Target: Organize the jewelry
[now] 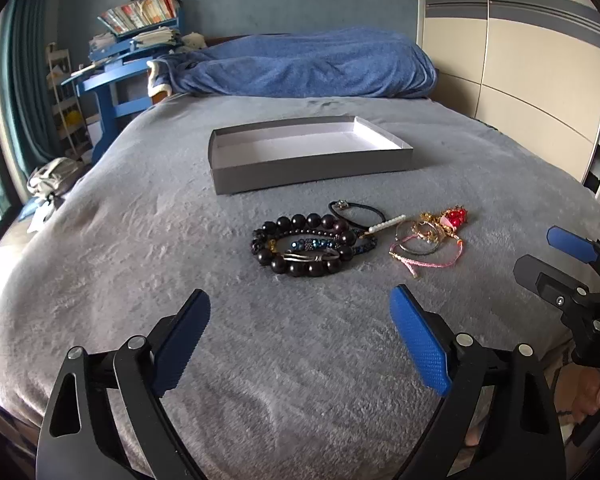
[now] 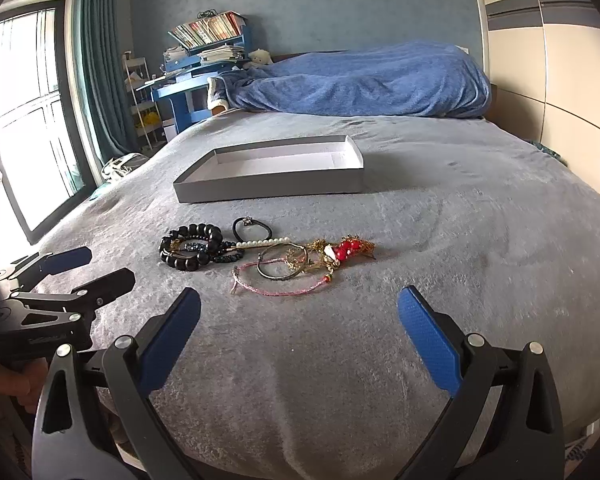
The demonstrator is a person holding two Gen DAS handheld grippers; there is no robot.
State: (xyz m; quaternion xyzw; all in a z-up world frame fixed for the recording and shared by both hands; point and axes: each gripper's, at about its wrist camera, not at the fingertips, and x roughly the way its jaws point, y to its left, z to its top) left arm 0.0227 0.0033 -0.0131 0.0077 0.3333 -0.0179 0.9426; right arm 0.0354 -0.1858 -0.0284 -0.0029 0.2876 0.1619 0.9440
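Observation:
A pile of jewelry lies on the grey bed cover: a black bead bracelet (image 1: pixel 300 246) (image 2: pixel 192 246), a black hair tie (image 1: pixel 356 212) (image 2: pixel 252 227), a pearl pin (image 1: pixel 386 224) (image 2: pixel 262 243), a pink cord bracelet (image 1: pixel 424 258) (image 2: pixel 278 284) and a red and gold ornament (image 1: pixel 452 218) (image 2: pixel 346 250). An empty grey shallow box (image 1: pixel 308 168) (image 2: pixel 268 190) sits behind them. My left gripper (image 1: pixel 300 304) is open and empty, just short of the beads. My right gripper (image 2: pixel 300 300) is open and empty, just short of the pink cord.
A blue blanket (image 1: pixel 308 66) (image 2: pixel 364 78) is bunched at the head of the bed. A blue desk with books (image 1: pixel 136 44) (image 2: pixel 204 52) stands at the back left. A wardrobe (image 1: pixel 512 60) lines the right side. A window (image 2: pixel 28 112) is at left.

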